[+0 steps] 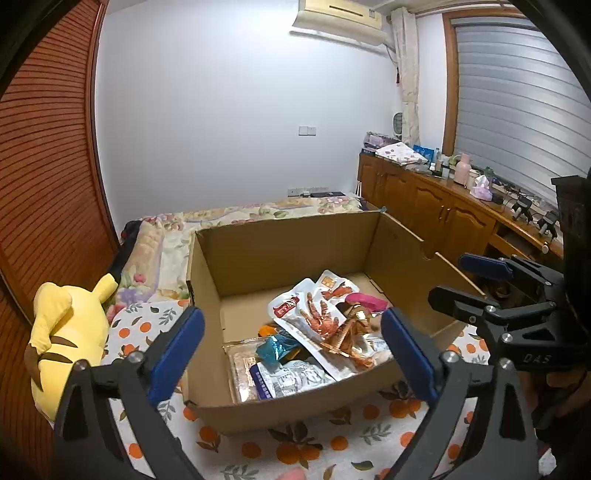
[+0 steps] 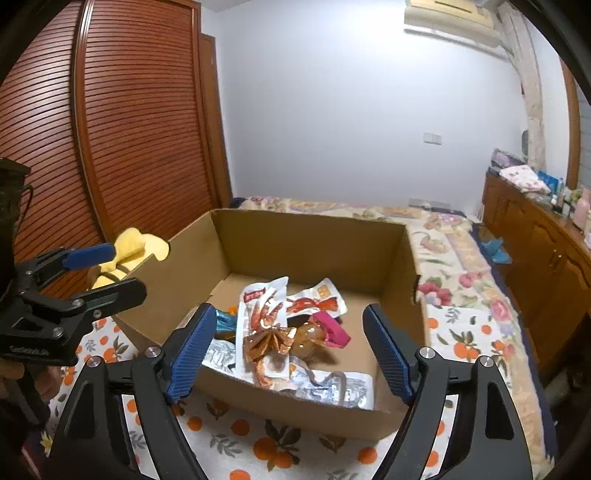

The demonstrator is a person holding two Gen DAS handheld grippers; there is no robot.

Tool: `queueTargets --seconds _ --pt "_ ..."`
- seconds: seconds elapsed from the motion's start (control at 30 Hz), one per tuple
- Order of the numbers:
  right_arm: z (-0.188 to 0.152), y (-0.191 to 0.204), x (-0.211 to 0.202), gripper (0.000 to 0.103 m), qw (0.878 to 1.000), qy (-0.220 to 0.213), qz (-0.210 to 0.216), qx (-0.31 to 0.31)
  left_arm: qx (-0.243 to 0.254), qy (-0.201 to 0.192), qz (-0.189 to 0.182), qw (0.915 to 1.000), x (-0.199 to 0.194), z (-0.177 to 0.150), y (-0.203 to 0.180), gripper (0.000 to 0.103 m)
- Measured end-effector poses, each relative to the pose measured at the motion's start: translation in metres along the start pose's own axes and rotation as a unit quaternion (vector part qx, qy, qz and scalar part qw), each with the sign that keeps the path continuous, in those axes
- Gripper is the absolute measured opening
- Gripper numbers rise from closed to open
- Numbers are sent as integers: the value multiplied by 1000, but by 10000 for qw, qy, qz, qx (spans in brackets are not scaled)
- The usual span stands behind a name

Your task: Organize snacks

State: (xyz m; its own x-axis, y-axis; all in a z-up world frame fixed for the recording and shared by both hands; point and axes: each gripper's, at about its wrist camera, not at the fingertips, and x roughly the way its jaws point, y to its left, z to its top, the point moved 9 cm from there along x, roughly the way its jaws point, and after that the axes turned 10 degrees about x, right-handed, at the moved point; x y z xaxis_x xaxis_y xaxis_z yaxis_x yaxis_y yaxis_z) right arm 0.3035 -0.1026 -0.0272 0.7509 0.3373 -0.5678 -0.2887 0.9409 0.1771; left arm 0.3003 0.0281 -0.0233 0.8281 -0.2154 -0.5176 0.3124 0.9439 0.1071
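Yellow plush toy (image 1: 68, 328) on orange-print sheet (image 1: 295, 443); slatted wooden wardrobe (image 2: 140, 122); wall air conditioner (image 1: 340, 18); wooden sideboard (image 1: 436, 206).

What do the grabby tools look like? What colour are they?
Both look alike. The left tool and the right tool have black, angular frames with silver bolts. Each has two long fingers faced with ribbed blue pads. The right tool has small raised lettering on its side.
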Motion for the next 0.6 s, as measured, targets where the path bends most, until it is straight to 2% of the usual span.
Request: queueTargets --seconds 0.4,0.6 --pt "-2 9 -42 85 9996 -280 -91 -55 -170 -208 208 9994 -44 2 -13 99" --pt "-7 13 -61 85 9992 -378 -118 -27 16 -239 453 9987 -63 -2 -22 99"
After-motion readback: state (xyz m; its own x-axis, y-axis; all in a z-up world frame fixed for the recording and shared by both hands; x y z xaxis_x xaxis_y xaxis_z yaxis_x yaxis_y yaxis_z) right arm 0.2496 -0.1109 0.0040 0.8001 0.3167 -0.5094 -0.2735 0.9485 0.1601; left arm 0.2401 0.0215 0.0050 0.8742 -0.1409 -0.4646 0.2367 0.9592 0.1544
